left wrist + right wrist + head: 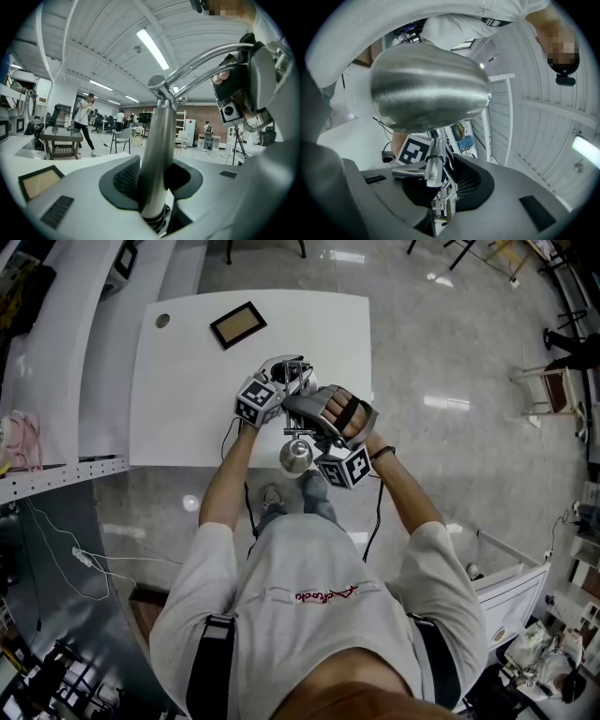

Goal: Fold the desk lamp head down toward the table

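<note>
Clamping lamp post (157,140) with left gripper (157,180); pinching thin lamp neck (433,161) with right gripper (440,200), lamp head (429,86) out from post top. Could slip off slick neck mid-fold, or tip post toward table (187,381) edge.

Small dark-framed picture (238,324) lying flat near the far edge of the white tabletop (187,409), with a round hole (162,321) in the corner next to it. Shiny grey floor (450,343) all around. Way in the back a person (84,119) stands by a glass-topped side table (58,139), with a grey chair (123,138) nearby and a strip light (152,49) overhead.
</note>
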### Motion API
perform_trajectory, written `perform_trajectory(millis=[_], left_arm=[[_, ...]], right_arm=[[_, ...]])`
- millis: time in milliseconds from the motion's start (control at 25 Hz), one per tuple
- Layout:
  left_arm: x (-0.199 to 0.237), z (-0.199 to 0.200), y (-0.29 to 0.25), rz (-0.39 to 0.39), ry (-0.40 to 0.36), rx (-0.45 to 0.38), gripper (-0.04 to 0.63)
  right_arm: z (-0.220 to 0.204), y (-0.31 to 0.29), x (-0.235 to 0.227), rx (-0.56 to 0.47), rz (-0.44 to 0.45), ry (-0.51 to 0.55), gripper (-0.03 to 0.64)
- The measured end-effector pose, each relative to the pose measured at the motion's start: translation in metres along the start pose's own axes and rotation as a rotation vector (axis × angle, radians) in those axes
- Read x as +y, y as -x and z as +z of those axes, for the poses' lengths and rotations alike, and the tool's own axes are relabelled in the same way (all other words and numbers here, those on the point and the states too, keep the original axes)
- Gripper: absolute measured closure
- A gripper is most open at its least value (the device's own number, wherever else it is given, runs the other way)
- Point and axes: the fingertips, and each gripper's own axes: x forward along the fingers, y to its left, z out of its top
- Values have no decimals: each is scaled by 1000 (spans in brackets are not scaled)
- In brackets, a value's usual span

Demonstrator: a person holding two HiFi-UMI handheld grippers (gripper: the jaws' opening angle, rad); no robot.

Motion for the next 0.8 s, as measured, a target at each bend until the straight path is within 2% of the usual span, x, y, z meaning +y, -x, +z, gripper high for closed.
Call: perform_trajectory(millis=[280,800], left_arm=[[0,0,1,-3,0,-4,437],[1,-2,0,-3,-3,-1,437]], right_arm=[[0,0,8,-15,-7,1,569],[0,3,24,-38,63,1,509]])
